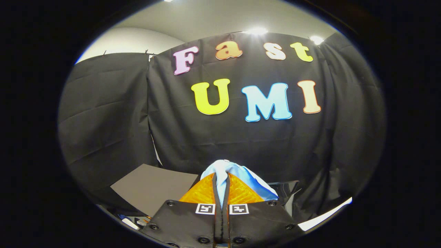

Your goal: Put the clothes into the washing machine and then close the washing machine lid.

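Note:
My gripper (pixel 221 179) is raised and points at the black cloth wall. Its two orange fingers (pixel 201 193) are shut on a light blue piece of clothing (pixel 237 174). The cloth bunches up over the fingertips and drapes down past the right finger. A thin fold of it runs down the gap between the fingers.
A flat grey panel (pixel 151 189) lies low to the left of the fingers, with small items (pixel 132 224) at its near corner. A dark shiny object (pixel 286 189) sits low to the right of the fingers. A white strip (pixel 327 213) shows further to the right.

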Motion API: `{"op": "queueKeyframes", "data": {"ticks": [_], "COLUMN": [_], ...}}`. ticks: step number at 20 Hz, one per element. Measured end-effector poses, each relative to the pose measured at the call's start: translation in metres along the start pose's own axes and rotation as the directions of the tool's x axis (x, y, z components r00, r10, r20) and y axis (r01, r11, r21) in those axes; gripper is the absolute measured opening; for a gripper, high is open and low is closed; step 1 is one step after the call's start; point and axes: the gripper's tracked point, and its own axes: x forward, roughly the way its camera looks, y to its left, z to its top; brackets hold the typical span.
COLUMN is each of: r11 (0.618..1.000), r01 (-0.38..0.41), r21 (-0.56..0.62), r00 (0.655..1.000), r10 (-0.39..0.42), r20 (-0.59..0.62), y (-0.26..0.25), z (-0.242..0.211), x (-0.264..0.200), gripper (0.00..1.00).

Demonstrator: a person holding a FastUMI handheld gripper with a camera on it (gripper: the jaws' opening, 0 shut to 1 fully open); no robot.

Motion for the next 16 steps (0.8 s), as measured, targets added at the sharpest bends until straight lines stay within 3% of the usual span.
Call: {"op": "queueKeyframes", "data": {"ticks": [7, 16], "r11": [0.999, 0.996], "r01": [0.025, 0.071], "r21": [0.045, 0.051], "r00": [0.998, 0.973], "r10": [-0.023, -0.058], "r20": [-0.06, -0.225], "y": [-0.024, -0.051], "z": [-0.05, -0.16], "x": [0.016, 0.048], "gripper": [0.01, 0.01]}}
